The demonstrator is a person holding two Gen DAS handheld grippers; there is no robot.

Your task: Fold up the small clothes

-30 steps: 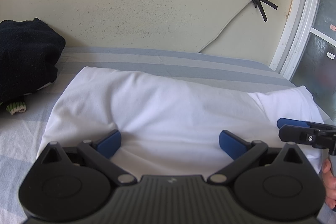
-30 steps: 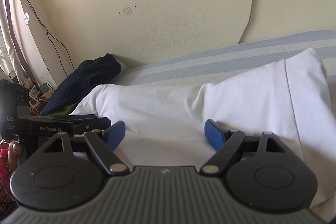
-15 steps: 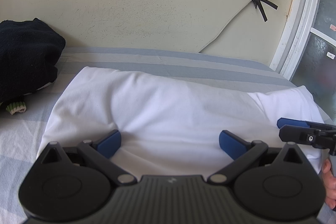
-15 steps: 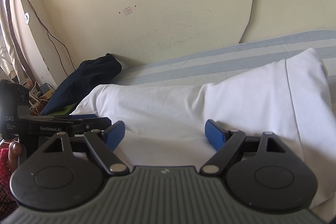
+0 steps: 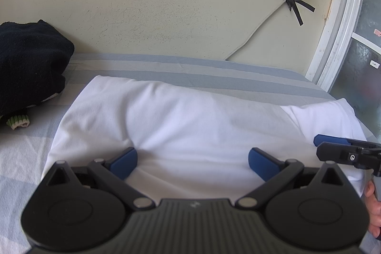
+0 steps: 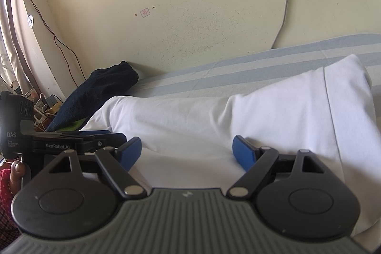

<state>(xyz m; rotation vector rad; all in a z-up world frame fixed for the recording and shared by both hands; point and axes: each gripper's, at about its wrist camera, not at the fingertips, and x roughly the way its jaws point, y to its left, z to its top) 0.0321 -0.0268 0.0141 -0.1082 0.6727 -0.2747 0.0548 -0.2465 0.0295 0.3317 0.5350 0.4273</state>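
A white garment (image 5: 190,120) lies spread across the blue-striped bed, with a sleeve at its right end (image 6: 345,101). My left gripper (image 5: 193,163) stands open over the garment's near edge, blue pads wide apart and resting on the cloth. My right gripper (image 6: 187,151) is open too, its pads pressing on the white garment (image 6: 190,120) near the front. Each gripper shows in the other's view: the right gripper (image 5: 343,151) at the far right, the left gripper (image 6: 78,142) at the left, both side-on.
A dark navy cloth pile (image 5: 28,63) sits at the bed's left end by the wall, a green-striped cuff (image 5: 17,122) beside it. A cable (image 5: 257,32) is taped to the wall. A window frame (image 5: 338,27) borders the right. The person's fingers (image 5: 373,206) hold the right handle.
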